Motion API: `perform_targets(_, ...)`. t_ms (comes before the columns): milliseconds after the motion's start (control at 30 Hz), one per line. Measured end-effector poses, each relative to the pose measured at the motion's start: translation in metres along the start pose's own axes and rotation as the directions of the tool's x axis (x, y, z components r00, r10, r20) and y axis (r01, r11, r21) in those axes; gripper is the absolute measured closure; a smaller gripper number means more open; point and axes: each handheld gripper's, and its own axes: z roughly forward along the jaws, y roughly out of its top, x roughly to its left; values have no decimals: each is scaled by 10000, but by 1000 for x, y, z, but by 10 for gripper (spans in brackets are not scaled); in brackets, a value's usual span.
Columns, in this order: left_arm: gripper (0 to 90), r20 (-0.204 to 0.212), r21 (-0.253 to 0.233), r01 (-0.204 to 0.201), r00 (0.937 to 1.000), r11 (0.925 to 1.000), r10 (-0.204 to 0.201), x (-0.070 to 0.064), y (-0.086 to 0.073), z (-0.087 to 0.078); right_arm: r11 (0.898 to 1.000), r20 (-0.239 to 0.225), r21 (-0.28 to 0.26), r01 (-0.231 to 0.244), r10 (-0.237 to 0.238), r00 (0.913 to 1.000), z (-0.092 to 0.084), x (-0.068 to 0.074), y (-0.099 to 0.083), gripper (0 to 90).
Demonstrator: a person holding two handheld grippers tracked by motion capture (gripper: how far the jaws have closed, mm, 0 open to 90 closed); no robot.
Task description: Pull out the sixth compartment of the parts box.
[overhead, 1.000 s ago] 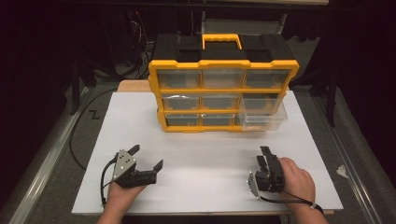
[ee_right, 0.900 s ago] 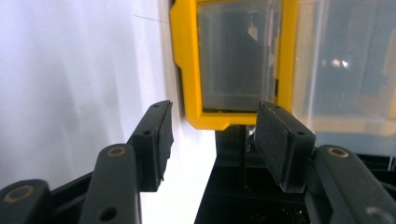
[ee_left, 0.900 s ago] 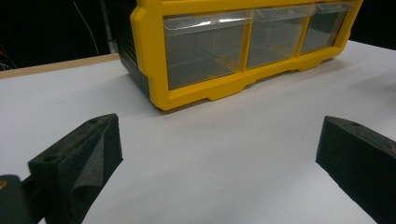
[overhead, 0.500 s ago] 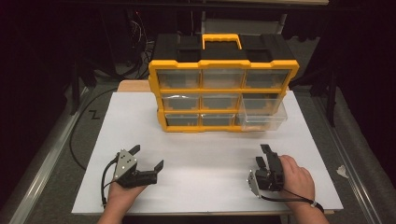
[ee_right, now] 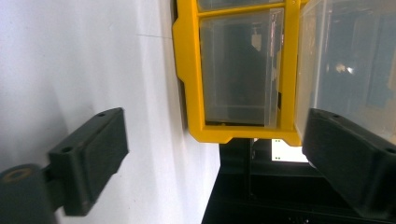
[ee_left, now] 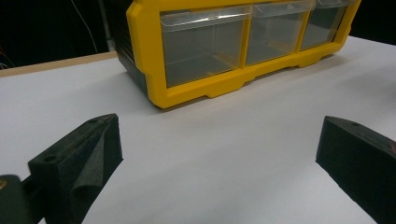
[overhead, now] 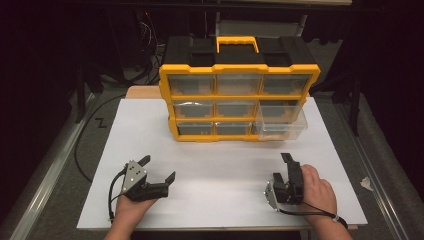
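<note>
A yellow and black organizer (overhead: pixel 239 100) with clear drawers stands upright at the back of the white board (overhead: pixel 225 160). Its bottom right drawer (overhead: pixel 280 121) is pulled out toward me. My left gripper (overhead: pixel 158 168) rests near the front left of the board, open, with nothing between its jaws. In the left gripper view it (ee_left: pixel 219 158) looks at the organizer's lower row (ee_left: pixel 224 84). My right gripper (overhead: pixel 289 170), held on its side at the front right, is open too and holds nothing. In the right gripper view it (ee_right: pixel 215 154) faces the pulled-out drawer (ee_right: pixel 345 56).
A black cable (overhead: pixel 85 145) loops off the board's left side beside a metal rail (overhead: pixel 50 170). A small crumpled white scrap (overhead: pixel 366 184) lies on the grey surface at the right. Dark equipment stands behind the organizer.
</note>
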Motion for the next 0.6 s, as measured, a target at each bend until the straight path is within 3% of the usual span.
perform_targets(100, 9, -15, -3, 14, 10000, 10000, -14, 0, 0, 0, 10000, -20, 71, -27, 27, 10000, 1, 1, 0, 9)
perform_targets(400, 9, -14, -33, 10, 10000, 10000, -10, 0, 0, 0, 9996, 391, -148, -251, 256, 9989, -3, -1, 2, 9)
perform_targets(600, 9, -22, -61, 50, 10000, 10000, -50, 1, 0, 0, 9943, 155, -68, -1068, 1069, 9941, -2, -4, -1, 9)
